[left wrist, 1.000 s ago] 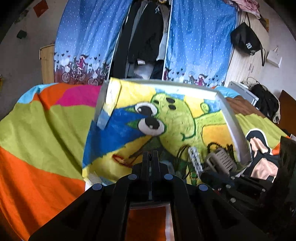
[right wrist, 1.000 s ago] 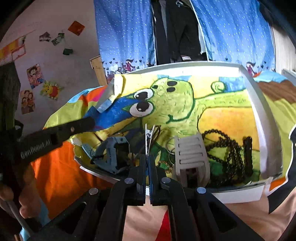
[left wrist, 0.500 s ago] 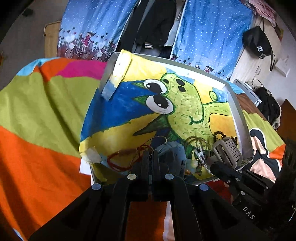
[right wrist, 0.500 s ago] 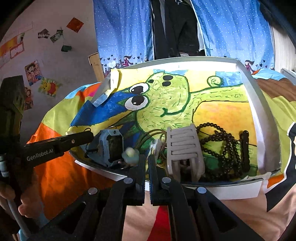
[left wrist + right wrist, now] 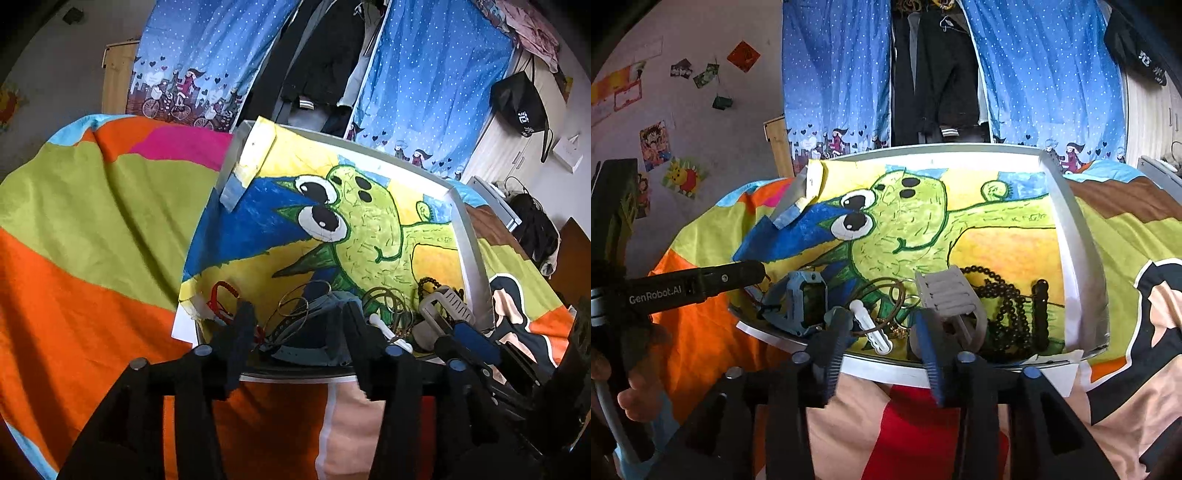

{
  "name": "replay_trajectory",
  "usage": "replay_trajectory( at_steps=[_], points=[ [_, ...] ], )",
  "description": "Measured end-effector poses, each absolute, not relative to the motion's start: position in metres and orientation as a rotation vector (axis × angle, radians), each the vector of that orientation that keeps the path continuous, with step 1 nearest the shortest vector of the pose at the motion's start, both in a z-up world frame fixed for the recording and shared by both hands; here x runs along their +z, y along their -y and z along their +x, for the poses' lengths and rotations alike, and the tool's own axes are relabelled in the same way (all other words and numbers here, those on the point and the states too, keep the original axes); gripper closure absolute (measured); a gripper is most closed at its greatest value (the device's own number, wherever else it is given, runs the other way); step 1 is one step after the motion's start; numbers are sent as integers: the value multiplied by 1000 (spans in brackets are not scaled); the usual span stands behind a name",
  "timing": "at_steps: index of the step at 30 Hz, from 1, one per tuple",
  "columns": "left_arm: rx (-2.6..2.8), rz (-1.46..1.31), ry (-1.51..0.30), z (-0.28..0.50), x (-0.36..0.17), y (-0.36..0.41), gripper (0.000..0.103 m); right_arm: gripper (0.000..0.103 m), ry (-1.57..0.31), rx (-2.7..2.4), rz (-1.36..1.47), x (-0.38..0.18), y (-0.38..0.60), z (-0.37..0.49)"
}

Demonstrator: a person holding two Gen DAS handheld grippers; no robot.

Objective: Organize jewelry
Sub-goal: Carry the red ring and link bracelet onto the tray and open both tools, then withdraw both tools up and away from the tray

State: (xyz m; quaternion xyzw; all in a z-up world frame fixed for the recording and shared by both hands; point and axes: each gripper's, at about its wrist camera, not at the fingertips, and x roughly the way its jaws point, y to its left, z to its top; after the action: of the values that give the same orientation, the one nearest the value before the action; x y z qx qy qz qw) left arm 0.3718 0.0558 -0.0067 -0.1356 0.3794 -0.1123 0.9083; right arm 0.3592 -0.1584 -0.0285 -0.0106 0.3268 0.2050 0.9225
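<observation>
- Left gripper: jaws have just been opening; they stand apart over the tray's near edge, nothing pressed between the pads
- Tray: white rim, lined with a drawing of a green big-eyed creature; it sits on a multicoloured bedspread
- Near end of tray: red bracelet at left; thin bangles; blue-grey watch between the jaws; grey hair claw at right
- Right gripper: dark, at lower right beside the claw; jaw state unclear
</observation>
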Motion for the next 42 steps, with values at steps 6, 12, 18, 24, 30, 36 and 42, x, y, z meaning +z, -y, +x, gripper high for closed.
replay_trajectory(
  at_steps=[6,12,18,24,30,36,42],
  points=[
    [-230,-289,-758,368,-1,-55,44,43,-636,396,-30,-20,163,356],
    [-225,-315,-748,367,1,-57,41,32,-621,357,-24,-16,171,358],
    [-203,-318,-719,361,3,-56,24,12,-613,326,1,-12,182,361],
    [-170,-300,-641,352,12,-54,3,0,-571,287,33,-5,193,359],
    [-127,-289,-550,343,21,-52,2,0,-526,259,83,4,206,356],
    [-117,-262,-510,332,27,-49,2,0,-472,228,103,14,217,348],
    [-108,-233,-475,316,33,-45,2,0,-438,211,101,22,223,340]
  ],
)
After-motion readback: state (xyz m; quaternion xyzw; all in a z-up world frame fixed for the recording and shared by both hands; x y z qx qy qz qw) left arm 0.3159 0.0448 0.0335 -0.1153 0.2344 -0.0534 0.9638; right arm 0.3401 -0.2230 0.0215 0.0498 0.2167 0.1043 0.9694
